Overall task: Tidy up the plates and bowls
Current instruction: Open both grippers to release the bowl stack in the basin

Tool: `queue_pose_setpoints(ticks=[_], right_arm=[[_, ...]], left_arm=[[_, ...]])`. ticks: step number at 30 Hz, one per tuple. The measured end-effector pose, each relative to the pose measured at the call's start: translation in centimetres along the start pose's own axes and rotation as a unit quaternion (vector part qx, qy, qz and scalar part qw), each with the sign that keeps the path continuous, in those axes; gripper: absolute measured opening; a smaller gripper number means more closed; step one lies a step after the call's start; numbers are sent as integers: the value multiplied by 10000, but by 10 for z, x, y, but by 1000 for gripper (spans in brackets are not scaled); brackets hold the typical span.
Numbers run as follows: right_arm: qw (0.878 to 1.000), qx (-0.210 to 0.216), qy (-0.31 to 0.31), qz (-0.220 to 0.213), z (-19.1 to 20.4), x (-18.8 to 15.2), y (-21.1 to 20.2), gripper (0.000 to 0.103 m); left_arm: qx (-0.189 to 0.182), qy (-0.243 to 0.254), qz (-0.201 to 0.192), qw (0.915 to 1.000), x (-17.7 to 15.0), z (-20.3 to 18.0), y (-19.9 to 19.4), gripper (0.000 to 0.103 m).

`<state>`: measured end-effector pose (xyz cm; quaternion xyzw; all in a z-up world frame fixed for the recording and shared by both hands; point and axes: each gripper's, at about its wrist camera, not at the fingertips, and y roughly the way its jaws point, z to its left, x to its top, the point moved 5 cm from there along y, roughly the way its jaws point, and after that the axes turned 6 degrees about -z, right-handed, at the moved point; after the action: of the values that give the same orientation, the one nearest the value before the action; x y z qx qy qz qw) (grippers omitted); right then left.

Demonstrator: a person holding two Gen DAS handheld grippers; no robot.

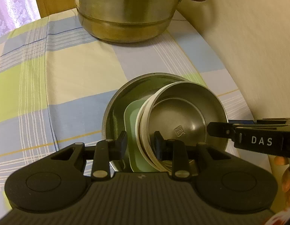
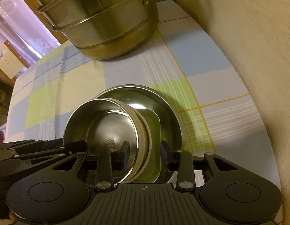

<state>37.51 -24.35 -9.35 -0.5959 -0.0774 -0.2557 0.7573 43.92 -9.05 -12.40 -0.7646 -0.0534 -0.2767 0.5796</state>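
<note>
A bowl (image 1: 182, 112) sits in a square dish (image 1: 132, 123), nested in a large plate (image 1: 115, 108) on the surface (image 1: 70, 75). Behind them stands a stacked pot (image 1: 126, 18).

One large steamer pot (image 1: 126, 13) is seen at twelve o'clock; one steel plate (image 1: 115, 101), one green tray (image 1: 131, 120) and two nested bowls (image 1: 184, 112) are counted at centre.

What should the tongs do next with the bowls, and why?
Probably tip them down flat, both tongs together. The left tongs and right tongs each seem to pinch the white-rimmed steel bowls and the pale green plastic plate, which stand on edge inside the wide steel dish, so they would topple if released.
</note>
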Motion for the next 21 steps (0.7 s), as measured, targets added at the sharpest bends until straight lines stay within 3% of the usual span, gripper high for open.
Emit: queue_pose_setpoints(ticks=[9, 16, 21], right_arm=[[9990, 368, -8, -254, 3, -1, -20, 38], [9957, 625, -108, -677, 4, -7, -54, 58], [9917, 842, -111, -964, 2, -19, -81, 61]], left_arm=[[165, -6, -230, 9996, -2, -4, -21, 27], [286, 62, -695, 9972, -4, -13, -60, 27], [475, 239, -1035, 9932, -15, -25, -92, 27]])
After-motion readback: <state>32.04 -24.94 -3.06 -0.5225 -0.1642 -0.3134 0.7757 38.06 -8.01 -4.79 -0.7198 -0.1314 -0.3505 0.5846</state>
